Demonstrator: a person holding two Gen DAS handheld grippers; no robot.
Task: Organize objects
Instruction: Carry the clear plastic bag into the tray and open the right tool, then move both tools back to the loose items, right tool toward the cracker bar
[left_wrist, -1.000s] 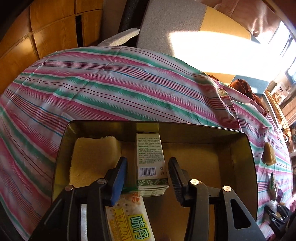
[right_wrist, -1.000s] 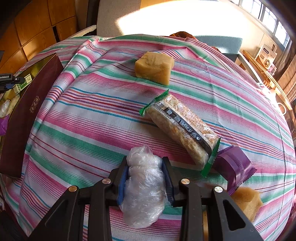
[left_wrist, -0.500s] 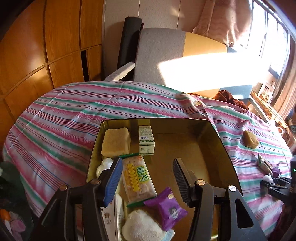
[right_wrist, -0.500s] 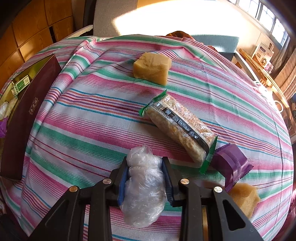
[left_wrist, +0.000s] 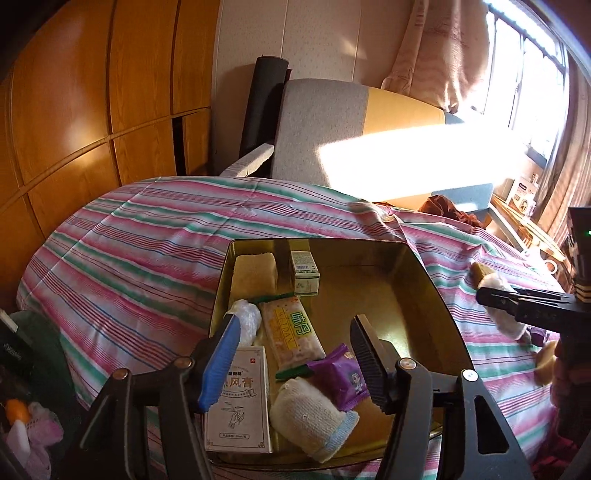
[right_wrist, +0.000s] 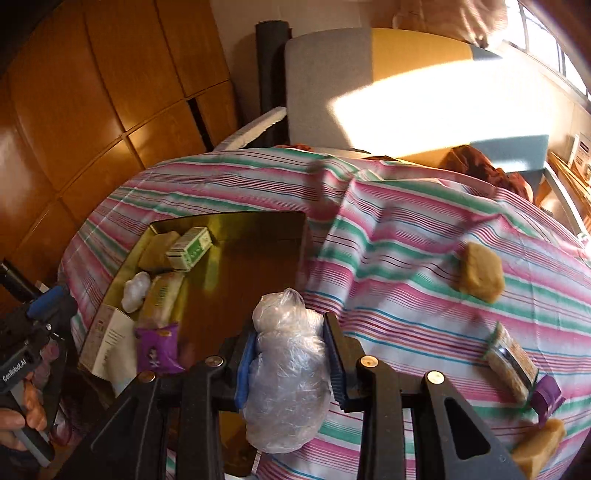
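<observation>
Right gripper clamps plastic bundle, long axis along fingers; tin ahead-left, near. Left gripper wide, empty, above tin.

Snack packets inside tin
</observation>
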